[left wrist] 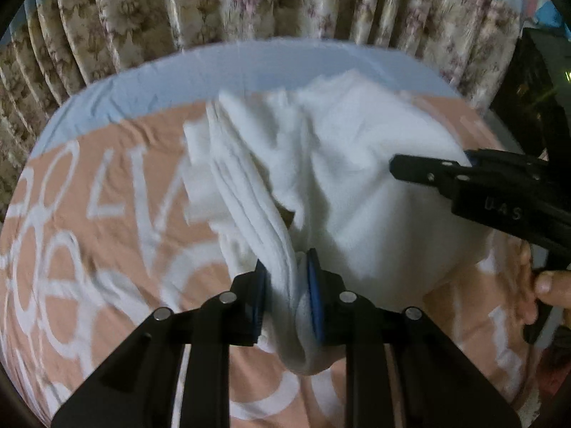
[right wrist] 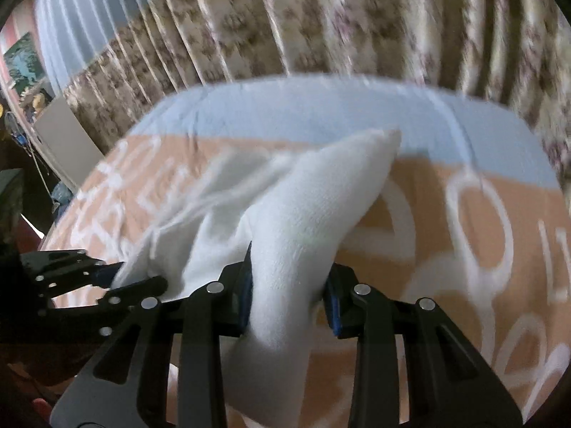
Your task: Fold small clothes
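Floral curtains (left wrist: pixel 249 0) back a peach bedspread (left wrist: pixel 107 214). At lower centre of each view, left gripper (left wrist: pixel 285 296) and right gripper (right wrist: pixel 289 285) each pinch the white cloth (left wrist: pixel 357 178).

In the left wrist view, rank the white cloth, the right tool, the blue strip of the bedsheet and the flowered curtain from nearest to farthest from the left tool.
1. White cloth: pinched between the left tool's pads.
2. Right tool: to the right, holding the cloth's other side.
3. Blue strip: beyond the cloth, at the bed's far edge.
4. Flowered curtain: behind the bed, at the top.
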